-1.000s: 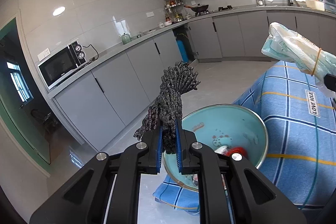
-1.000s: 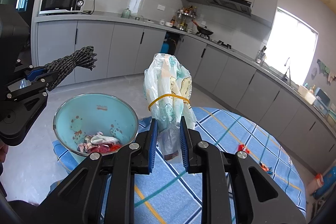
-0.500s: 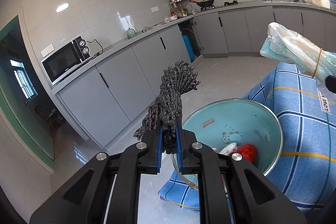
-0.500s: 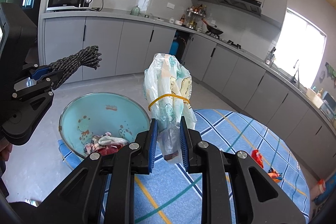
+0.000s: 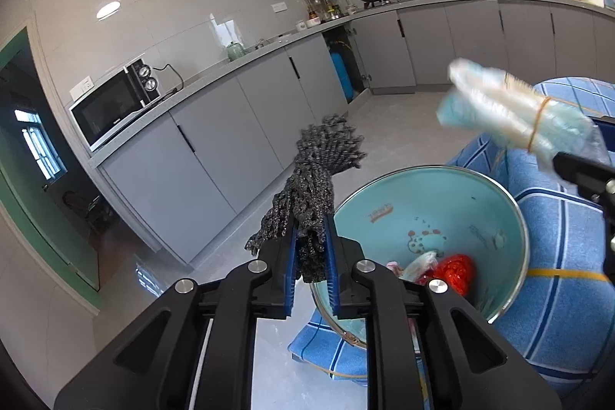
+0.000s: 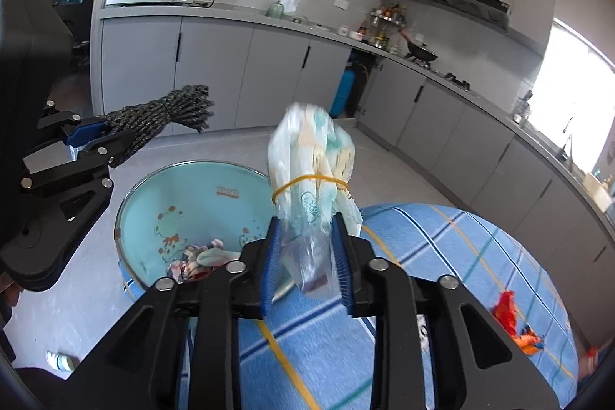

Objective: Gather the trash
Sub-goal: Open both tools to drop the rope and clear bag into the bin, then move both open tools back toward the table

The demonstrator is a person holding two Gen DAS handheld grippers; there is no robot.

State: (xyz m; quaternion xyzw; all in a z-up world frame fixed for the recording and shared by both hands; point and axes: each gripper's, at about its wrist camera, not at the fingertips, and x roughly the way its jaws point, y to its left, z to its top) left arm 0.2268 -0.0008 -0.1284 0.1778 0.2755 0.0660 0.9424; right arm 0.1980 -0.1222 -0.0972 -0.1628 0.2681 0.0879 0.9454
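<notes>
My left gripper [image 5: 310,252] is shut on a dark bundled rope [image 5: 315,175], held just left of the rim of a teal bin [image 5: 496,202]. The bin holds red and white trash [image 5: 449,266]. My right gripper [image 6: 306,256] is shut on a rolled plastic bag [image 6: 313,164] bound with a yellow rubber band, held over the bin's near right rim [image 6: 184,166]. In the right wrist view the left gripper [image 6: 92,137] and its rope [image 6: 165,114] are at the left. In the left wrist view the bag [image 5: 507,110] is at the upper right.
The bin sits at the edge of a table with a blue checked cloth [image 6: 442,244]. Orange scraps [image 6: 507,310] lie on the cloth at right. Grey kitchen cabinets [image 5: 215,148] and a microwave [image 5: 111,102] run along the wall behind. A small object [image 6: 59,360] lies on the floor.
Both grippers have moved closer to the bin and it looms larger. The bag has swung over the bin's rim and is motion-blurred. Both grips are unchanged.
</notes>
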